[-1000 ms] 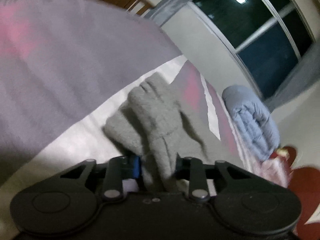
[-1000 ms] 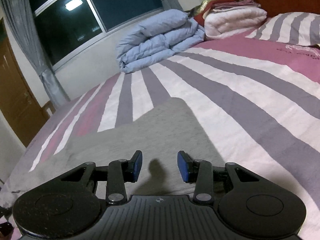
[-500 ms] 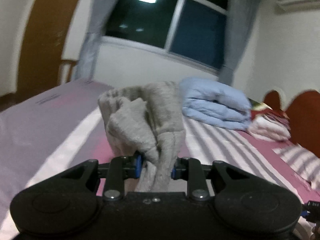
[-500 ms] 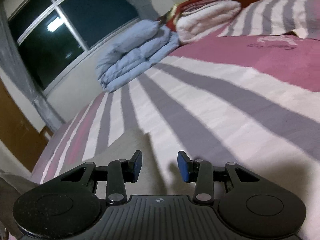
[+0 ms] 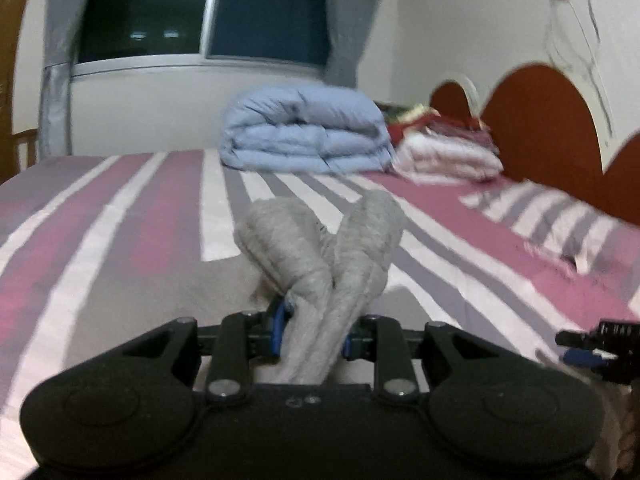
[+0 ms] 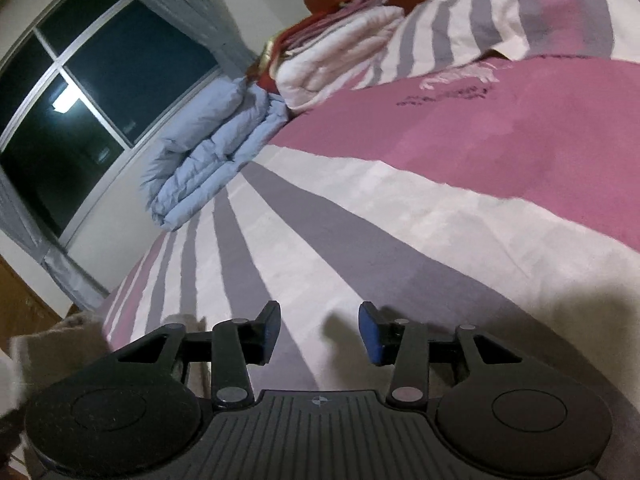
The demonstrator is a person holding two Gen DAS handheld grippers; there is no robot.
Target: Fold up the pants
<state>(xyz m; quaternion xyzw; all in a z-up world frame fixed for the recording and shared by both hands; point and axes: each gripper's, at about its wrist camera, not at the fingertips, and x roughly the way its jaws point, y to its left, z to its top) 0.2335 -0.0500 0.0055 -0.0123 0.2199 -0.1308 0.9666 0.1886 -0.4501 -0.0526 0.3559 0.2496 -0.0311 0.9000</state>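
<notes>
Holding a bunched part of the grey pants, the left tool is clenched on the cloth above the striped bed. More grey fabric lies flat on the bed under it. The right tool grasps nothing, its jaws opening over bare bedcover, with some grey cloth at its left edge. I judge a fold is under way; laying down and smoothing remain.

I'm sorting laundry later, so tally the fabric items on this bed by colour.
Grey: 1, pants clamped in the left gripper
Light blue: 1, folded duvet
White: 1, folded blanket
Red: 1, folded stack
Striped: 1, pillow
Total: 5
</notes>
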